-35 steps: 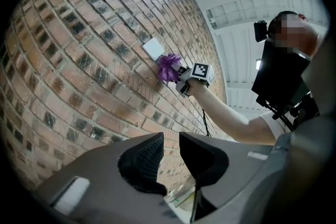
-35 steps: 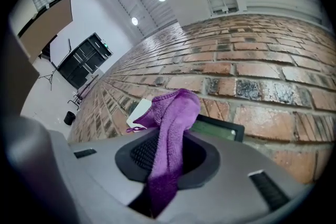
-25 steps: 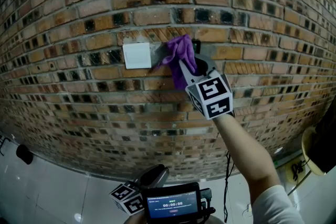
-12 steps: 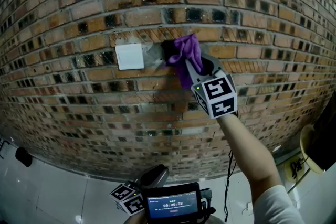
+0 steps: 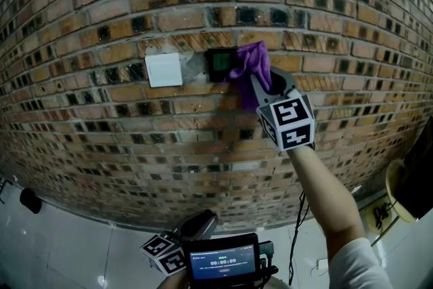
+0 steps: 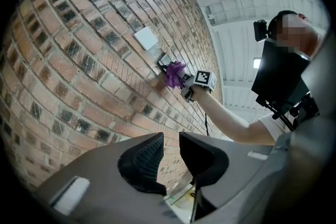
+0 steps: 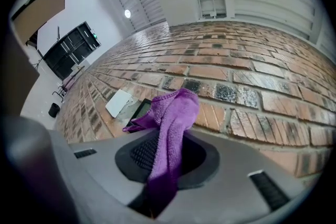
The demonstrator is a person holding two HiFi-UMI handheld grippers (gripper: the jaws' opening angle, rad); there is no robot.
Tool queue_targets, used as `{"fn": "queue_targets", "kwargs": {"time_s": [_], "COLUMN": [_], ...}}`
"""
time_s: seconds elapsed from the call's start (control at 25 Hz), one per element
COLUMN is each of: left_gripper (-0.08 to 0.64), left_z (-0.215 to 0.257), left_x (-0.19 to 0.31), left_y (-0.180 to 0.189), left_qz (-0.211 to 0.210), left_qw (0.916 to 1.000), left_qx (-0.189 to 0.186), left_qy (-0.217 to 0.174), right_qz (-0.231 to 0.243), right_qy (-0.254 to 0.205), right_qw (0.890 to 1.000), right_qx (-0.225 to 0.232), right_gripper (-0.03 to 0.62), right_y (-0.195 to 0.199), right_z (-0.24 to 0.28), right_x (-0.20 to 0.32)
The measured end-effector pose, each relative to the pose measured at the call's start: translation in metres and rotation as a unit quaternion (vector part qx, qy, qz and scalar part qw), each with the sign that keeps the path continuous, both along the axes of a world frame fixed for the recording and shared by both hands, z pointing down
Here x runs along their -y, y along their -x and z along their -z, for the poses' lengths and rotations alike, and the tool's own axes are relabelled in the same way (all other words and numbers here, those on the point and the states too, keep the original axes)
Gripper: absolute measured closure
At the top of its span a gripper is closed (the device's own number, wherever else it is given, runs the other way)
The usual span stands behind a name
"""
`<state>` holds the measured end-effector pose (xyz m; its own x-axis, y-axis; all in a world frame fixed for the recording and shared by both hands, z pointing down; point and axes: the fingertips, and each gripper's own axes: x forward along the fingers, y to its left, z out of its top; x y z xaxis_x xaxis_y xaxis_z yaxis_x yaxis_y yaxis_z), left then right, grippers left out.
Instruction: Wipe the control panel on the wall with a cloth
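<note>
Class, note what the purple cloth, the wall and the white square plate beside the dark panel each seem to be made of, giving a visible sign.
The purple cloth: soft microfibre, probably; fuzzy pile, limp folds. The reddish wall: rough matt fired brick with grey mortar joints. The white square plate: smooth plastic, likely; flat, even, faint sheen.

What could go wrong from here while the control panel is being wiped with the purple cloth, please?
1. The purple microfibre cloth sits at the right edge of the dark square control panel, largely over the rough brick wall. It could snag there or miss the panel.
2. The right tool pinches only a narrow fold, so the cloth might pull free under pressure.
3. The panel's display looks faintly green, possibly powered; a firm wipe may trigger a setting.
</note>
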<state>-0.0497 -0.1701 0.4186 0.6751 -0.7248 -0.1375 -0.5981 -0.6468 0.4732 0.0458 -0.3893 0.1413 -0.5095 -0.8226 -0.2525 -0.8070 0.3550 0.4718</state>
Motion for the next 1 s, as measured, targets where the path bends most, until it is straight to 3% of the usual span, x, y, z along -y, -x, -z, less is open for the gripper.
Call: {"fn": "queue_targets", "kwargs": {"time_s": [0.52, 1.0], "left_gripper": [0.479, 0.479], "left_z": [0.010, 0.009], "left_x": [-0.003, -0.011], "left_y": [-0.011, -0.016], "left_qz": [-0.011, -0.016], "left_qw": [0.9999, 0.9998], "left_qx": [0.002, 0.006], "left_qy": [0.004, 0.004], "right_qz": [-0.030, -0.030], "right_qy": [0.001, 0.014], "right_qw": [0.999, 0.999], "right_qx": [0.011, 0.018], "right_gripper": [0.512, 0.512], "right_y": [-0.045, -0.062], "right_z": [-0.002, -0.021], "right_x": [-0.013, -0.038]}}
